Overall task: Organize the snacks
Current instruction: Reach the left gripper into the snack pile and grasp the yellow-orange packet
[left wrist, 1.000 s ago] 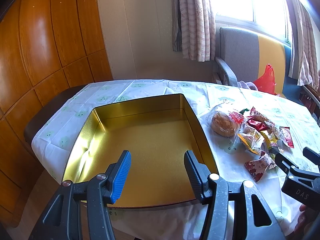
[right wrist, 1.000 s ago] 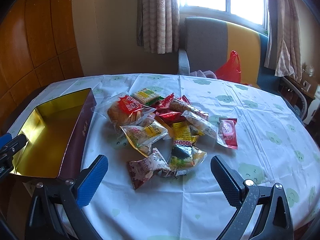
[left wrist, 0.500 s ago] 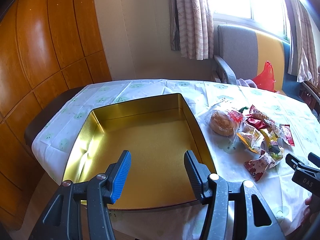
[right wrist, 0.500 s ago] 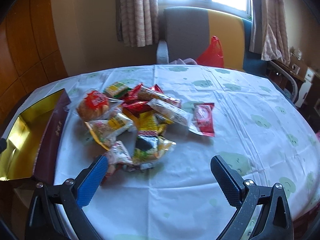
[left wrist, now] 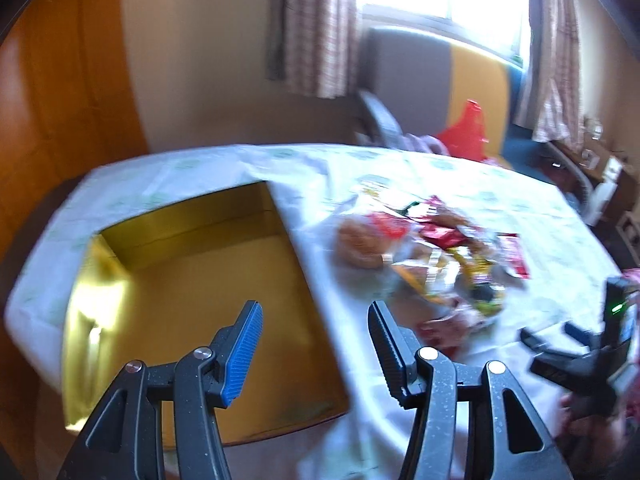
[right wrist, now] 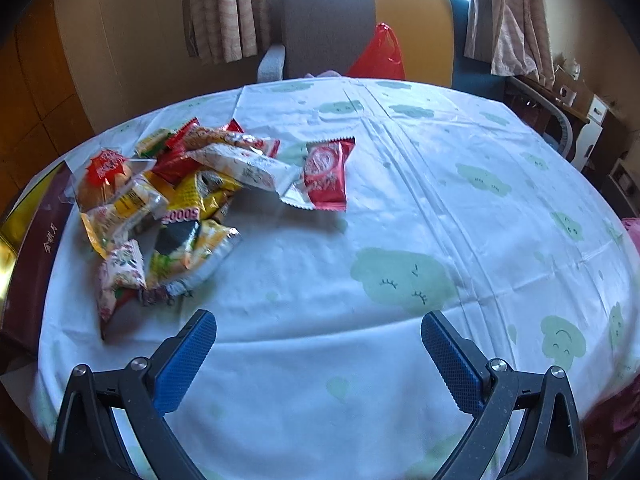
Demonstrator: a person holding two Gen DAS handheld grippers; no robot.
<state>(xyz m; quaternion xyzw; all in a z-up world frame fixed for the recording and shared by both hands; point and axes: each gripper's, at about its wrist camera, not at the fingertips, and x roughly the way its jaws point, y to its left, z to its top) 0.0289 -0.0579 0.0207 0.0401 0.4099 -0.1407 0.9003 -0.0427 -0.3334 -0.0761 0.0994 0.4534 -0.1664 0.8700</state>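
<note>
A pile of wrapped snacks (right wrist: 176, 208) lies on the table's left side; in the left wrist view the snack pile (left wrist: 432, 256) is blurred. A red packet (right wrist: 326, 174) lies at the pile's right edge. An empty gold tin (left wrist: 192, 300) sits left of the pile; its maroon side (right wrist: 36, 248) shows in the right wrist view. My left gripper (left wrist: 314, 340) is open and empty over the tin's near right edge. My right gripper (right wrist: 318, 356) is open and empty above bare cloth, right of the pile; it also shows in the left wrist view (left wrist: 576, 344).
The table wears a white cloth with green clouds (right wrist: 440, 216). A grey and yellow armchair (right wrist: 360, 28) with a red bag (right wrist: 380, 56) stands behind it. Wood panelling (left wrist: 60, 92) is on the left. Cluttered furniture (right wrist: 592, 116) stands at the right.
Both grippers have swung right: the tin has slid left in the left wrist view, and the snack pile has moved to the left side of the right wrist view. Both jaws stay open.
</note>
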